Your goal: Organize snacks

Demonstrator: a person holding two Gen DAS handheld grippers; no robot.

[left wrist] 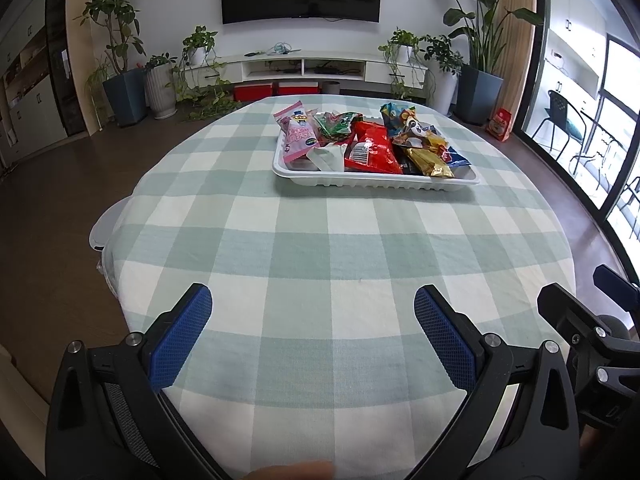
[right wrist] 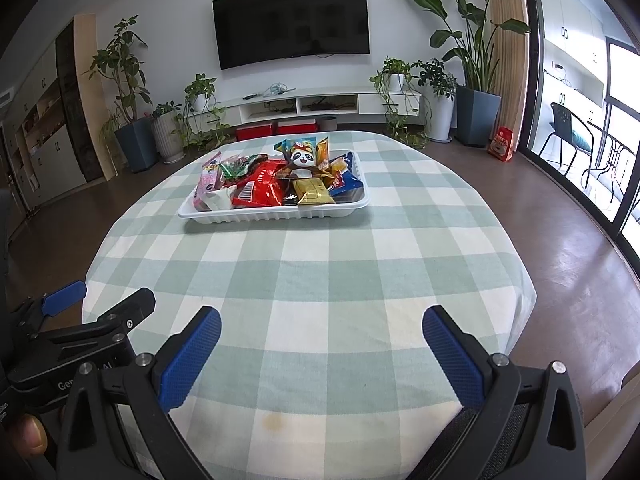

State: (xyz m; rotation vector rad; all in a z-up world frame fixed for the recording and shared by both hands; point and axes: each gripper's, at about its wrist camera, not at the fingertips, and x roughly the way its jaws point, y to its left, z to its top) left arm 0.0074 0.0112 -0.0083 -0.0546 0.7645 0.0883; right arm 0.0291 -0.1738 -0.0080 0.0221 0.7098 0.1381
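The left gripper [left wrist: 313, 308] hangs over the near edge of the green-and-white checked cloth worktop [left wrist: 304, 240], jaws spread wide and empty, well apart from the snacks. These lie heaped in the shallow white ribbed plastic tray [right wrist: 276, 213] on the far half, probably gathered there for sorting. The right gripper [right wrist: 322, 330] waits alongside, likewise released, holding nothing.
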